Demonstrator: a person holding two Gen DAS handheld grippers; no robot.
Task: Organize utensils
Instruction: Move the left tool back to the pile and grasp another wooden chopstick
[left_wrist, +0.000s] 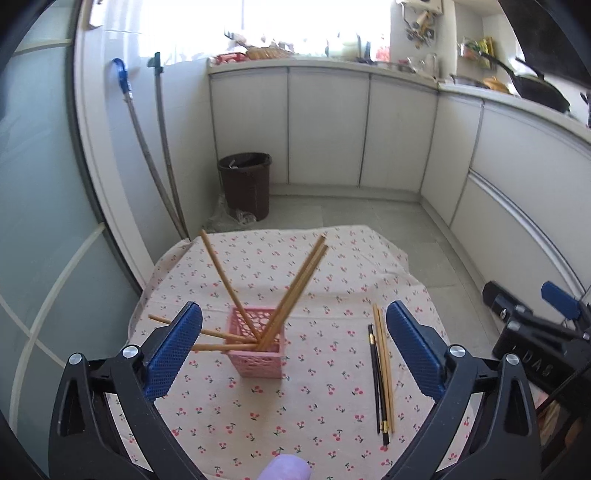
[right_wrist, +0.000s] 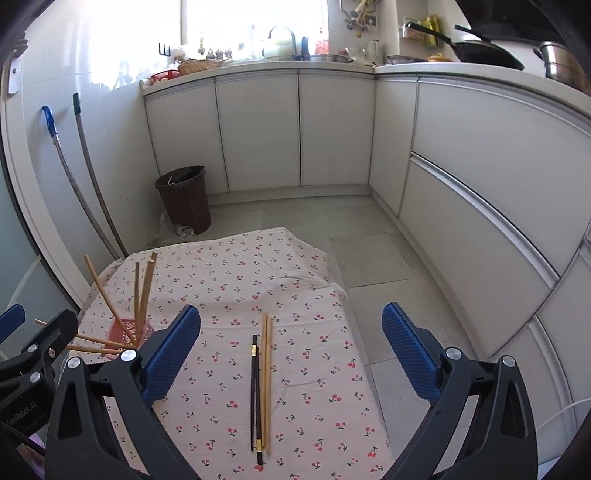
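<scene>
Hovering over the cherry-print tablecloth (right_wrist: 236, 280), both grippers hang with fingers spread wide and nothing between them. The left gripper (left_wrist: 293, 343) frames the small pink lattice plastic holder (left_wrist: 258, 350), where several light wooden chopsticks (left_wrist: 295, 291) lean out at odd angles, two of them lying low over its left rim. The right gripper (right_wrist: 291, 347) looks down on the loose bundle left flat on the cloth: two pale wooden chopsticks (right_wrist: 266, 380) lying against a black pair with gold bands (right_wrist: 255, 387), well apart from the holder. The step in hand seems to be the reach for these last sticks. Next, the right fingers likely need to drop around the bundle near its middle and close across it; thin sticks on soft cloth may roll or slip.
</scene>
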